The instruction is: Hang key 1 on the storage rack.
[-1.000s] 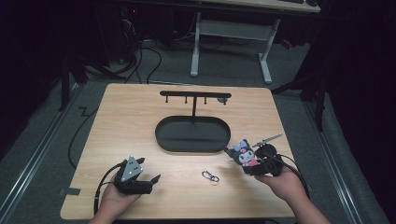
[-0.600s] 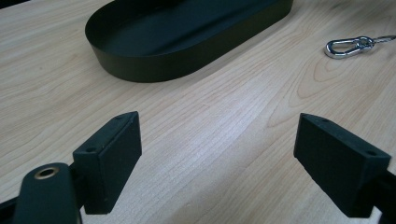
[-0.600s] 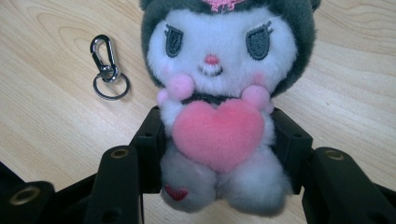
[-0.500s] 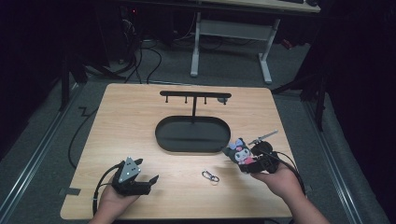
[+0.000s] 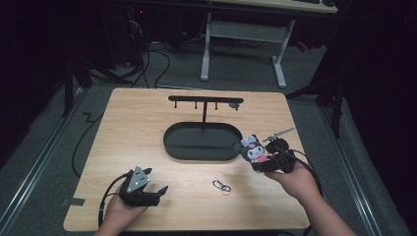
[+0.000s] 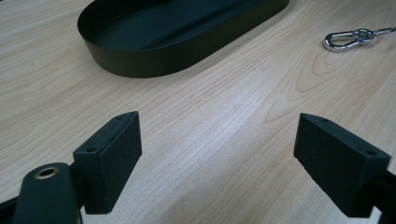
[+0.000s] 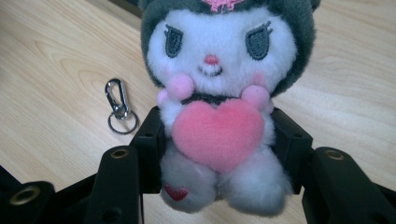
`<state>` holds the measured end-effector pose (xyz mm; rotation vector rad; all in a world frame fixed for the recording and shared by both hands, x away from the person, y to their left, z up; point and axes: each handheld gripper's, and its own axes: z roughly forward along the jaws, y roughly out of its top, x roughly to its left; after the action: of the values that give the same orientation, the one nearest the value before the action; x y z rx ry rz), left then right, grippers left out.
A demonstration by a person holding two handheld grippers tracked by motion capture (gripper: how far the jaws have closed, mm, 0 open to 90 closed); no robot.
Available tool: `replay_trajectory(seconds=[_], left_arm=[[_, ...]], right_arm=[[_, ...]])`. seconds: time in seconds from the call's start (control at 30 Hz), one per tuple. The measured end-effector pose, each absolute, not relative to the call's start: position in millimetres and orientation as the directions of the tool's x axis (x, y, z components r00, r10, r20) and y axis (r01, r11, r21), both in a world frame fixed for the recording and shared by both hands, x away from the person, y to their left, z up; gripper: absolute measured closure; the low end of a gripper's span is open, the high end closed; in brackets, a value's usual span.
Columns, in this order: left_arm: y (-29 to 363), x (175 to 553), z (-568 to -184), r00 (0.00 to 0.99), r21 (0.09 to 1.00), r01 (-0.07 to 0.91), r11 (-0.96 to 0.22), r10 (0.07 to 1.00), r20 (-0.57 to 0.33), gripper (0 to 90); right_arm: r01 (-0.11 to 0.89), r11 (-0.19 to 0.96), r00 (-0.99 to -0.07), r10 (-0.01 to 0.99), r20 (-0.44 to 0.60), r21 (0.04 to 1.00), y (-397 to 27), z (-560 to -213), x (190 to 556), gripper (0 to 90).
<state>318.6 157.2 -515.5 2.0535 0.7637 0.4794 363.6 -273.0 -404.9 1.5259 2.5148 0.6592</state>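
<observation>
From my remote seat this reads as a dim lab or recording room: a small wooden worktop (image 5: 147,123) stands on grey carpet (image 5: 44,142) between metal floor rails (image 5: 29,182), with cables (image 5: 147,64) trailing past a white-legged desk (image 5: 243,44) behind it.

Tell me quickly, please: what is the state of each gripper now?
Left gripper: open, holding nothing, low over the table.
Right gripper: closed on the plush toy.
</observation>
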Motion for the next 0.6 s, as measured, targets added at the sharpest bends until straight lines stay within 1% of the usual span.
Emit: replay_trajectory(seconds=[0.27, 0.6], left_arm=[[155, 321, -516, 0.742, 0.835, 0.340, -0.432, 0.669, 0.044, 15.8], [156, 320, -515, 0.740, 0.840, 0.336, -0.427, 0.671, 0.045, 15.8]], right_arm=[[0.808, 0.382, -0.481, 0.868, 0.126, 0.449, -273, -390, 370, 48.9], [0.808, 0.382, -0.478, 0.870, 0.122, 0.449, -268, -386, 382, 48.9]])
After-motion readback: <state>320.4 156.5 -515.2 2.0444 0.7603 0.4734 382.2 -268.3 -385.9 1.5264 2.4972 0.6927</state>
